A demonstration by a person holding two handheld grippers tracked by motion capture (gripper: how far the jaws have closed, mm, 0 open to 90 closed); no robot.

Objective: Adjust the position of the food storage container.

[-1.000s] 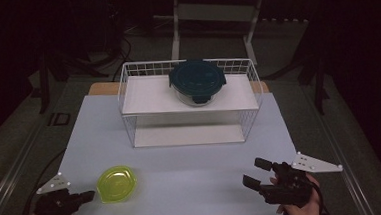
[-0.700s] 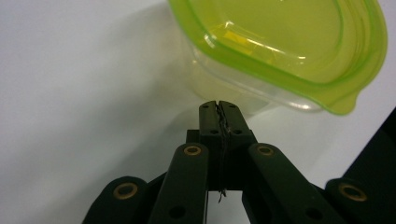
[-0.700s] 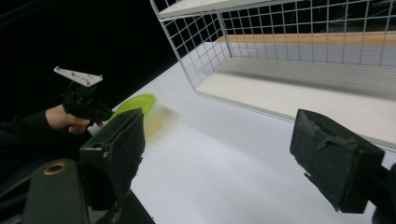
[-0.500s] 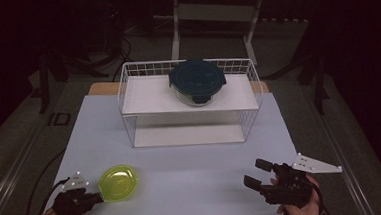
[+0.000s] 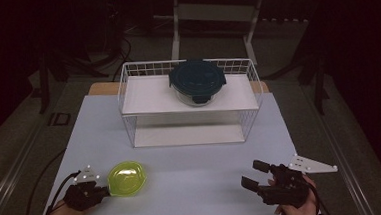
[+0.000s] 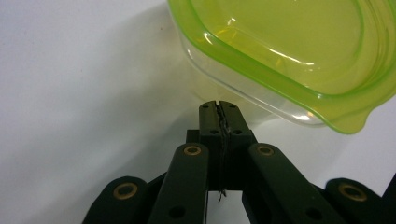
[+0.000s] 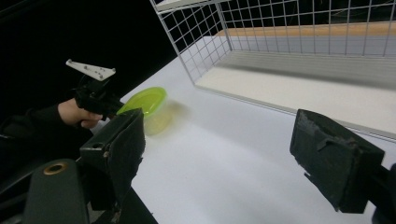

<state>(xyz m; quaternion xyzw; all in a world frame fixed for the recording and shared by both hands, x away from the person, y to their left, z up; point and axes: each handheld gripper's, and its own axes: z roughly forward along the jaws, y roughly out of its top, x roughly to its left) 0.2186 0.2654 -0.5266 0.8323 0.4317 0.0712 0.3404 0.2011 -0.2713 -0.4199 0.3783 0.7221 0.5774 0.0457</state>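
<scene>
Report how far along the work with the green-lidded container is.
Done: nothing visibly; the dark-lidded container already sits on the wire rack. In hand: the shut left hand-held gripper nears the green-lidded container. Left: gripping and moving it; the right hand-held gripper waits open.

place: lab | evidence: white table (image 5: 193, 187), wire rack (image 5: 190, 100), dark surroundings

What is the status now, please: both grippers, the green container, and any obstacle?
Left gripper shut, tips at the green-lidded container, not gripping. Right gripper open, empty, apart. Container on the table, nothing between; wire rack behind.
</scene>
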